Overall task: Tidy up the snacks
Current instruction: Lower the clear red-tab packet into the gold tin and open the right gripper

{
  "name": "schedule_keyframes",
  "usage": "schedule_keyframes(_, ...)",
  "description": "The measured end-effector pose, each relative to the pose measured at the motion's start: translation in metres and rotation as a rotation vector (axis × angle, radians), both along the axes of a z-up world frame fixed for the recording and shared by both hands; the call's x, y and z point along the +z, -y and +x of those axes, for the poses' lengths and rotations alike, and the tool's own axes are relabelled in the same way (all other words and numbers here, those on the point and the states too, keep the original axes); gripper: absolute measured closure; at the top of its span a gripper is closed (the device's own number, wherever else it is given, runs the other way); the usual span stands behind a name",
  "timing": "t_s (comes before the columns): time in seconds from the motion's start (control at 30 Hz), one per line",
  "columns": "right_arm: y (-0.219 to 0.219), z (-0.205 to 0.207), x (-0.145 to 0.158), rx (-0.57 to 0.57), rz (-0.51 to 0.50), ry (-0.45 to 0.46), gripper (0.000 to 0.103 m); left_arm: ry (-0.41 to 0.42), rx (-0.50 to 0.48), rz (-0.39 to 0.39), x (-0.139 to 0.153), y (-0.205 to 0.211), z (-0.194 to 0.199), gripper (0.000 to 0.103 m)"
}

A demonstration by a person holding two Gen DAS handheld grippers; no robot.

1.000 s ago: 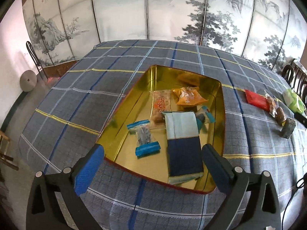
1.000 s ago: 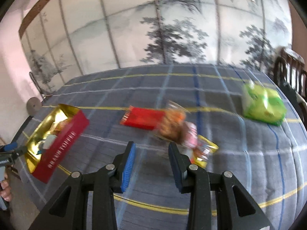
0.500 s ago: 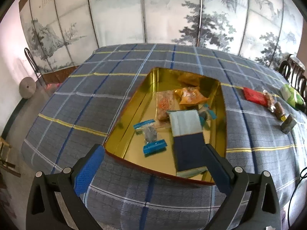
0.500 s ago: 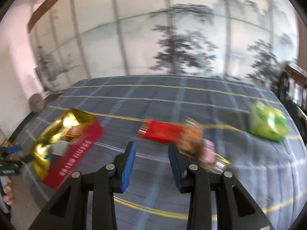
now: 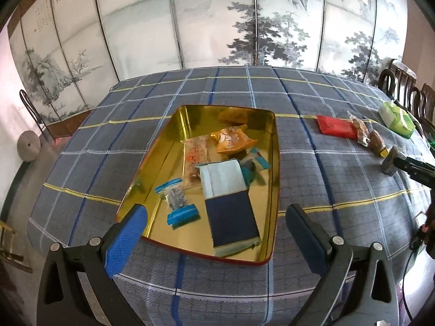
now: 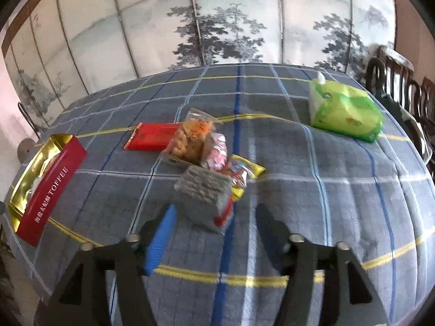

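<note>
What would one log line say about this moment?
phase: reach | right gripper: opening, empty, nearing grey snack block | left gripper: open, empty, over toffee tin | loose snacks on tablecloth

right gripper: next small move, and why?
Probably ease forward and down to straddle the grey snack pack. The right gripper, jaws just opened and empty, sits just short of it, and the pack is the nearest loose snack outside the tin.
</note>
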State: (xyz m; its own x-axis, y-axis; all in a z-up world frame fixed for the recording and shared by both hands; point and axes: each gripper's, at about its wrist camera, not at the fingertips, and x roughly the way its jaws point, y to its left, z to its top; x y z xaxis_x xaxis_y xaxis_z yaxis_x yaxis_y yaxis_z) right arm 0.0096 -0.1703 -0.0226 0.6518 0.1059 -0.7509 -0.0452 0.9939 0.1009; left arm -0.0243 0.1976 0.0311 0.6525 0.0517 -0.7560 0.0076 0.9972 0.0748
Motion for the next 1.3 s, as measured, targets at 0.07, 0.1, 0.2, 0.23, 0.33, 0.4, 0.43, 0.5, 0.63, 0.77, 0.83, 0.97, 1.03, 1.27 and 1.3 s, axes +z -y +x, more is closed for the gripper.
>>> schedule_keyframes(0.07, -0.005, 0.009, -0.005, 0.017, -0.020, 0.017, 0.037, -0.007, -0.004, -0.003, 0.000, 0.000, 0.001, 0.002)
schedule_keyframes(0.1, -0.007, 0.012, -0.006, 0.029, -0.010, 0.023, 0.038, -0.011, -0.005, -0.003, -0.001, 0.001, 0.002, 0.002)
schedule_keyframes(0.2, -0.019, 0.020, -0.008, 0.062, -0.088, 0.023, 0.064, -0.017, -0.007, 0.000, -0.002, 0.002, 0.002, 0.002)
schedule_keyframes(0.23, -0.022, 0.021, -0.007, 0.073, -0.096, 0.020, 0.064, -0.016, -0.006, -0.001, -0.003, 0.001, 0.001, 0.002)
schedule_keyframes(0.33, -0.033, 0.017, 0.003, 0.120, -0.108, 0.037, 0.065, -0.017, -0.002, -0.011, -0.003, -0.001, 0.000, 0.002)
schedule_keyframes(0.4, -0.040, 0.015, 0.016, 0.150, -0.060, 0.051, 0.065, -0.013, 0.006, -0.018, -0.002, -0.005, -0.003, 0.002)
schedule_keyframes(0.43, -0.043, 0.015, 0.020, 0.163, -0.040, 0.058, 0.065, -0.011, 0.012, -0.022, -0.002, -0.007, -0.004, 0.002)
schedule_keyframes(0.5, -0.060, 0.016, 0.036, 0.204, -0.014, 0.080, 0.064, -0.010, 0.019, -0.027, -0.002, -0.012, -0.007, 0.002)
schedule_keyframes(0.63, -0.106, 0.026, 0.065, 0.313, 0.053, 0.115, 0.064, -0.008, 0.047, -0.032, -0.001, -0.024, -0.012, 0.002)
schedule_keyframes(0.77, -0.153, 0.048, 0.080, 0.402, 0.136, 0.115, 0.064, -0.014, 0.075, -0.053, -0.001, -0.037, -0.013, 0.002)
schedule_keyframes(0.83, -0.181, 0.063, 0.083, 0.452, 0.175, 0.099, 0.064, -0.021, 0.081, -0.059, -0.003, -0.042, -0.013, 0.002)
schedule_keyframes(0.97, -0.238, 0.096, 0.074, 0.523, 0.208, 0.045, 0.064, -0.027, 0.092, -0.040, -0.004, -0.048, -0.014, 0.001)
schedule_keyframes(1.03, -0.265, 0.118, 0.063, 0.536, 0.219, -0.007, 0.064, -0.031, 0.092, -0.031, -0.004, -0.049, -0.014, 0.001)
schedule_keyframes(1.27, -0.316, 0.158, 0.019, 0.539, 0.240, -0.160, 0.064, -0.041, 0.090, 0.046, -0.009, -0.048, -0.009, 0.001)
schedule_keyframes(1.3, -0.324, 0.164, 0.013, 0.531, 0.237, -0.177, 0.064, -0.042, 0.089, 0.052, -0.010, -0.048, -0.008, 0.001)
